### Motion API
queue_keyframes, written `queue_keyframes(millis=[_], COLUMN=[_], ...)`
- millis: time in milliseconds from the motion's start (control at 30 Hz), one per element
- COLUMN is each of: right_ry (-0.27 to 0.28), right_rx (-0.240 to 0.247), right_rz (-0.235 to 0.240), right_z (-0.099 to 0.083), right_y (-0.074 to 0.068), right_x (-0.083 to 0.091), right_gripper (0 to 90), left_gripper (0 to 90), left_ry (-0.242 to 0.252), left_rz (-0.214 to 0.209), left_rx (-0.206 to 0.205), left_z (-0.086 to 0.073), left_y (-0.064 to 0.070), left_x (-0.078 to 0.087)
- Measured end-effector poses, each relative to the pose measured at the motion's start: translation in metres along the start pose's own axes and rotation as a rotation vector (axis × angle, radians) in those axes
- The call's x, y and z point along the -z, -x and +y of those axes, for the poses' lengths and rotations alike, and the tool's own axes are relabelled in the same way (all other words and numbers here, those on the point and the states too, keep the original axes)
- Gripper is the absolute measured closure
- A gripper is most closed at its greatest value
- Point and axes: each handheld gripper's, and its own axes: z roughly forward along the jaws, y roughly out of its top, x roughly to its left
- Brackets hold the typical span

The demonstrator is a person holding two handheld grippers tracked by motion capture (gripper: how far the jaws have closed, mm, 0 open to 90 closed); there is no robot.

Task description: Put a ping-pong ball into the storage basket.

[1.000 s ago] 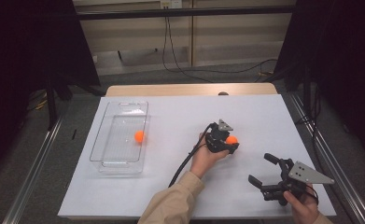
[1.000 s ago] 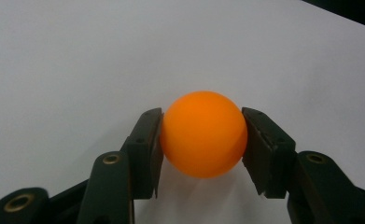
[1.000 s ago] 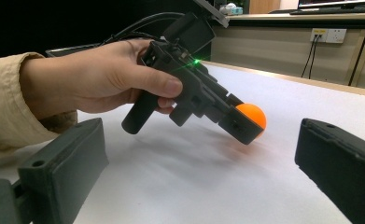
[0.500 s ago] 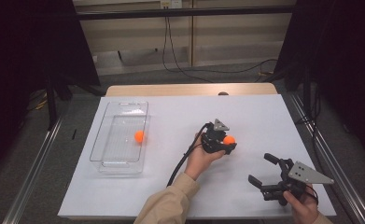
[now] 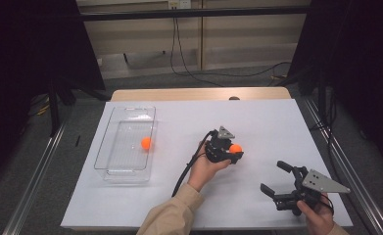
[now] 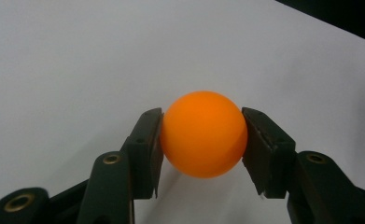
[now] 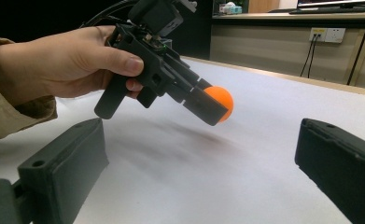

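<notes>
White paper covers my bench (image 5: 277, 122), with dark curtains on both sides and a pale wall with cables beyond. Toward nine o'clock sits a clear plastic tray (image 5: 106, 169), and a loose orange ball (image 5: 146, 143) rests inside it near its right wall. Near the centre of the bench my left gripper (image 5: 232, 152) points toward three o'clock, its fingers (image 6: 145, 149) pinching a second orange ball (image 6: 203, 134) from both sides; that held ball is lifted off the paper, as its shadow beneath shows in the right gripper view. At about five o'clock my right gripper (image 5: 275, 178) hovers low over the bench, its fingers (image 7: 61, 170) spread wide with nothing between them, aimed toward the left gripper.
</notes>
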Motion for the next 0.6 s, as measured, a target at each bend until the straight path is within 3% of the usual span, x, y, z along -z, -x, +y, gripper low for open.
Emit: queue_keyframes(millis=[200, 600], right_ry=[-0.001, -0.002], right_rx=[-0.001, 0.005], right_rz=[0.0, 0.003], right_z=[0.0, 0.0], right_y=[0.0, -0.001], right_x=[0.0, -0.001], right_gripper=[1.9, 1.9], left_gripper=[50.8, 50.8], left_ry=[0.004, -0.01], left_rz=[-0.005, 0.021], left_rx=[0.028, 0.032], left_z=[-0.004, -0.008], left_y=[-0.002, -0.006], left_x=[0.006, 0.017])
